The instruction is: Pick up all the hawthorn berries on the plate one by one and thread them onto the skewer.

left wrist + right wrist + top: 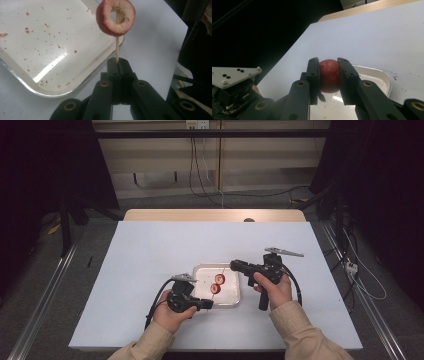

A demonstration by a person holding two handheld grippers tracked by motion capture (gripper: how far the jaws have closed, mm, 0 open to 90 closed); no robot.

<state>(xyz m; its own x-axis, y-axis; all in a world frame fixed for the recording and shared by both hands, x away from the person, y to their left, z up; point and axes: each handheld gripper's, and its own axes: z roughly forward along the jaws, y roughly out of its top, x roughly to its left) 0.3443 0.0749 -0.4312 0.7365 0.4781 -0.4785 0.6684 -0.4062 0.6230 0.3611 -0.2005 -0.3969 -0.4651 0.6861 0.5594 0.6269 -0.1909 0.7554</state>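
A thin wooden skewer (116, 50) stands up from my left gripper (117, 61), whose jaws are shut on its lower end. A red-skinned fruit ring (115, 17) with a pale hollow core is threaded on it. In the high view the left gripper (207, 304) is at the tray's near left corner, and two red pieces (220, 279) lie along the skewer line over the metal tray (200, 270). My right gripper (234, 265) hovers at the tray's far right corner, pointing left. Its jaws (329, 72) are shut on a red fruit piece (329, 80).
The tray (37, 37) is speckled with red fruit bits and rests on a white table cover (150, 250). Beyond it a wooden table edge (215, 215) runs along the back. Black curtains and floor cables surround the table. The left gripper's grey plate (234, 76) is close by.
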